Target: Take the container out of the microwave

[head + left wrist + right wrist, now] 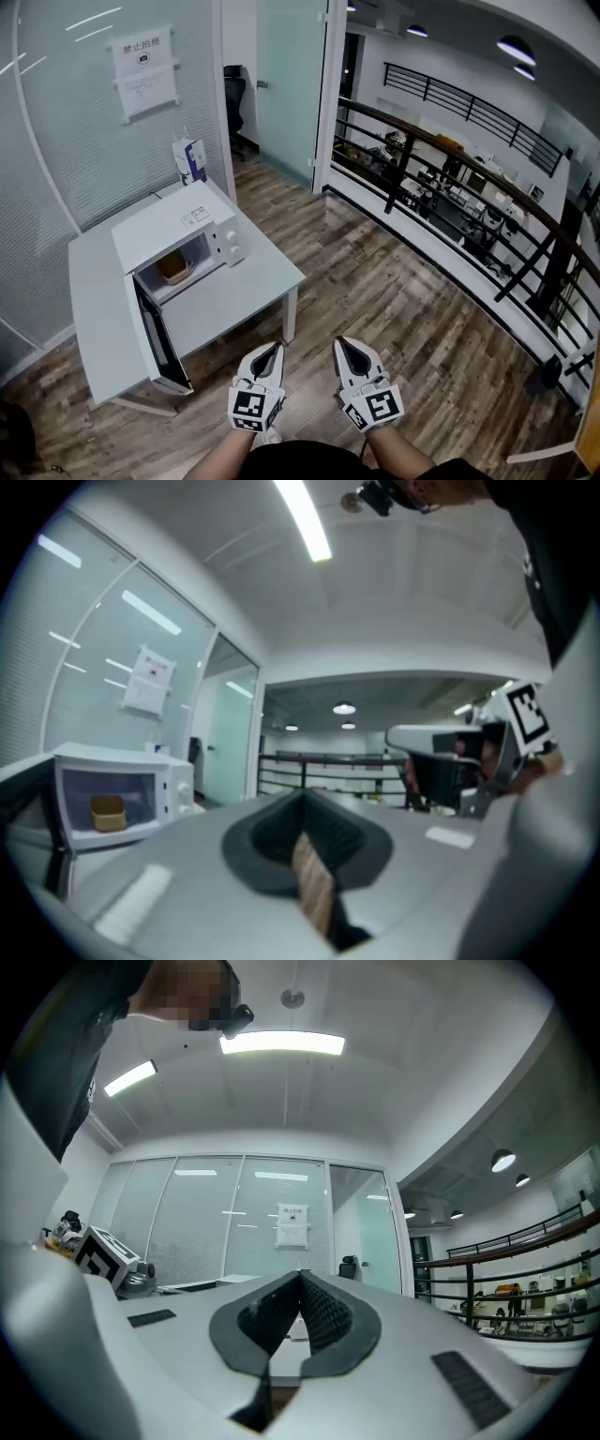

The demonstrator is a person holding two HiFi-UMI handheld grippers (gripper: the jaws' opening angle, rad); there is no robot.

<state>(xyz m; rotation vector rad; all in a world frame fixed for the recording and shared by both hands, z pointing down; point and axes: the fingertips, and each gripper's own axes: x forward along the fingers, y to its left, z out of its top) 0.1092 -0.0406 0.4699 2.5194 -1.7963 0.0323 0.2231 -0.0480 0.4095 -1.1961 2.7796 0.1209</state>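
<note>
The left tool [274,347] and the right tool [343,343] are held side by side low in front of the body, a little apart, both pointing forward and roughly level. Each has its jaws closed together and empty. Bare forearms [220,461] reach in from below, and a marker cube [255,409] sits at the back of each tool.

At nine o'clock the boxy white microwave [169,227] has a smooth, faintly glossy casing; the flat white table [255,281] under it looks matt. The brown plank floor [394,309] shows wood grain with a soft sheen. At two o'clock, the black barred railing [404,169] looks like painted metal.
</note>
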